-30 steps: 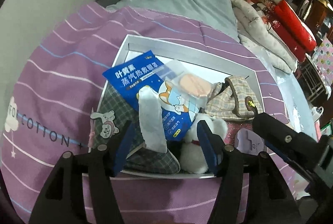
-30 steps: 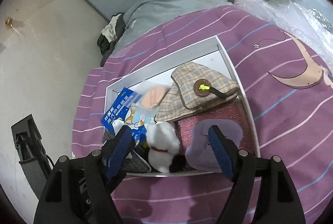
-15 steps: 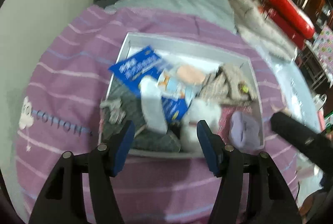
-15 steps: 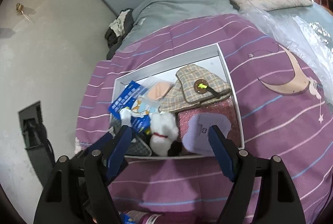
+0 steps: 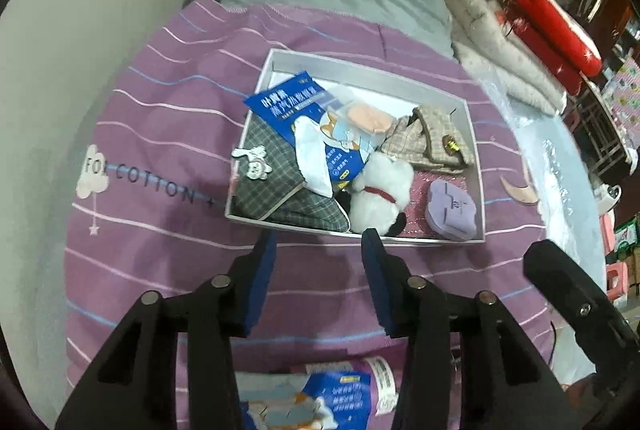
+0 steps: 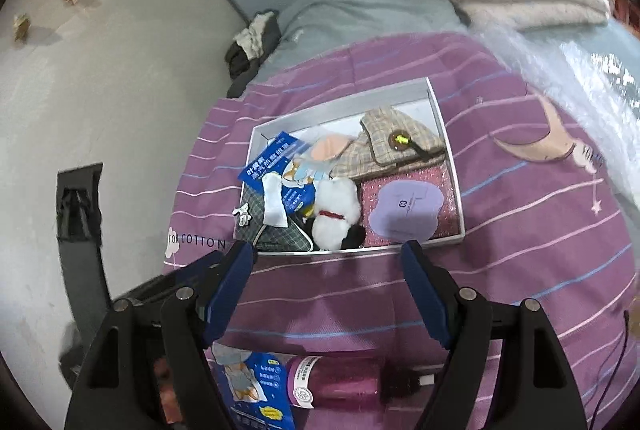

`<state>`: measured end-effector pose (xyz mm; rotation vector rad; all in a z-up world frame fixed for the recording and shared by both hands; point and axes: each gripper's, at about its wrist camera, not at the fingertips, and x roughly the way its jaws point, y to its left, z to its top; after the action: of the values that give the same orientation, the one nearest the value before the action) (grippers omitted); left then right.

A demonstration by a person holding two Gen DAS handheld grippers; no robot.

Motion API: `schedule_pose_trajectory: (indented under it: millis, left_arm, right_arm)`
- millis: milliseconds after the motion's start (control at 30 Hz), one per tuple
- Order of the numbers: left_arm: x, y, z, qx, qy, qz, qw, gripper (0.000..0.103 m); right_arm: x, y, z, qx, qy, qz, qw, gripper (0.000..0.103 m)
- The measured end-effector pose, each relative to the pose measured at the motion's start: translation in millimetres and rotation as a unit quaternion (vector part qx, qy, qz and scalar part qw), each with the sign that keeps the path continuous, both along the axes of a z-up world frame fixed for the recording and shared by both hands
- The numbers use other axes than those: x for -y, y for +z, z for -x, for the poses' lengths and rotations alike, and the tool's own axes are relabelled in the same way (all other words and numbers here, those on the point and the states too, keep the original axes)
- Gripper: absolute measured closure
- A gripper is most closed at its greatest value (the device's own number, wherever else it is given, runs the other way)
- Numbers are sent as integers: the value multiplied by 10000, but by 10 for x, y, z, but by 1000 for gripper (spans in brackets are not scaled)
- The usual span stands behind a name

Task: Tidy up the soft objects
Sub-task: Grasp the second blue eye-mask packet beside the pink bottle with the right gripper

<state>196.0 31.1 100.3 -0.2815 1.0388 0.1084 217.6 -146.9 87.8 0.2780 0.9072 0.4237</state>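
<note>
— Where do the soft things sit?

— All in the white box (image 5: 362,76) on the purple striped bedspread (image 5: 168,118). A white plush dog (image 5: 382,186) with a red collar lies near the front wall, a grey plaid pouch (image 5: 268,182) to its left, a lilac cloud-shaped piece (image 5: 452,204) to its right on a pink glittery pad (image 6: 404,186). Behind them are a blue packet (image 5: 286,102) and a beige checked bag (image 5: 430,142) (its brown round clasp faces up).

— And the grippers?

— The left gripper (image 5: 320,244) hangs over bare bedspread just in front of the box; its jaws have just been closing to a moderate gap, with nothing between them. The right gripper (image 6: 328,254) stands wide, also empty, tips near the box's front edge.

— Anything nearer the cameras?

— A second blue packet (image 6: 256,386) and what looks like a pink bottle (image 6: 340,382), partly hidden behind the fingers, so I can't be sure.
</note>
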Motion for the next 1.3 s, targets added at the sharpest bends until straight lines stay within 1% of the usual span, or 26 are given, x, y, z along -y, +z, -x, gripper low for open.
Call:
schedule_pose_trajectory:
  millis: [67, 133, 167, 200, 233, 267, 300, 333, 367, 400, 433, 500, 533, 567, 600, 633, 667, 733, 767, 800, 833, 900, 1033, 1167, 1267, 1300]
  left_arm:
    - [-41, 80, 114, 115, -132, -7, 9998, 57]
    - [-109, 167, 267, 223, -143, -104, 9996, 57]
    - [-134, 191, 318, 274, -145, -126, 9994, 57]
    - [-170, 223, 403, 346, -152, -147, 9992, 57]
    - [-200, 239, 467, 378, -139, -153, 9991, 57]
    - [-235, 246, 535, 402, -122, -146, 9990, 57]
    - [-267, 250, 610, 419, -121, -153, 9989, 57]
    - [-291, 255, 688, 424, -101, -224, 9988, 57]
    - [-304, 258, 740, 425, -76, -295, 9986, 57]
    - [-315, 259, 808, 426, -49, -378, 9984, 57]
    - [-320, 250, 873, 387, -41, -460, 9982, 57]
    - [-324, 222, 992, 352, -64, -533, 9979, 59]
    - [-329, 196, 1069, 345, -49, -539, 9979, 61]
    - [-330, 167, 1135, 310, -48, -557, 9980, 67]
    - [-335, 136, 1184, 274, -55, -567, 9980, 71]
    - [-349, 99, 1239, 234, -39, -552, 9982, 73]
    - [-377, 48, 1297, 178, 19, -483, 9987, 77]
    - [-413, -21, 1377, 115, 60, -284, 9995, 80]
    - [-437, -56, 1407, 99, 88, -172, 9998, 81]
    - [-475, -94, 1438, 93, 169, -61, 9998, 82]
    - [-483, -110, 1465, 94, 220, -22, 9997, 82]
    - [-495, -149, 1502, 116, 261, 20, 9996, 82]
    - [-446, -222, 1535, 150, 200, -67, 9997, 82]
    - [-395, -336, 1518, 108, -24, 215, 9997, 82]
    - [-313, -456, 1501, -23, -217, 214, 9995, 82]
    - [-286, -506, 1487, -98, -261, 180, 9994, 82]
  right_arm:
    - [-8, 88, 185, 493, 30, 141, 9987, 26]
    - [-40, 161, 367, 949, 128, 476, 9943, 26]
    - [-53, 209, 502, 1308, 160, 700, 9888, 26]
    - [-52, 234, 598, 1583, 181, 780, 9841, 26]
    - [-41, 272, 736, 1970, 183, 845, 9766, 26]
    - [-25, 309, 904, 2431, 119, 934, 9654, 26]
    - [-16, 328, 1020, 2719, 88, 1023, 9568, 25]
    - [-22, 347, 1129, 2900, 82, 1161, 9499, 23]
    - [-28, 358, 1207, 2922, 34, 1296, 9475, 22]
    - [-25, 356, 1255, 2873, -10, 1336, 9485, 22]
    - [-15, 343, 1299, 2759, -50, 1315, 9521, 22]
    - [15, 283, 1309, 2370, 78, 1144, 9647, 22]
    - [25, 217, 1302, 2061, 322, 956, 9733, 22]
    - [32, 158, 1312, 1838, 523, 774, 9785, 23]
    - [51, 96, 1322, 1712, 586, 585, 9818, 23]
    - [75, 28, 1338, 1594, 552, 379, 9849, 23]
    - [106, -64, 1336, 1379, 486, 132, 9892, 24]
    - [121, -220, 1289, 862, 637, -338, 9937, 26]
    - [123, -315, 1257, 530, 772, -627, 9936, 31]
    - [105, -398, 1238, 273, 841, -806, 9928, 35]
    - [84, -471, 1209, 27, 895, -940, 9915, 36]
    - [39, -584, 1174, -308, 950, -1049, 9895, 46]
    - [-49, -689, 1152, -347, 961, -803, 9915, 48]
    - [-125, -759, 1165, -378, 1075, -793, 9903, 49]
    - [-134, -874, 1139, -686, 1139, -902, 9870, 49]
    - [-141, -912, 1121, -767, 1171, -944, 9856, 52]
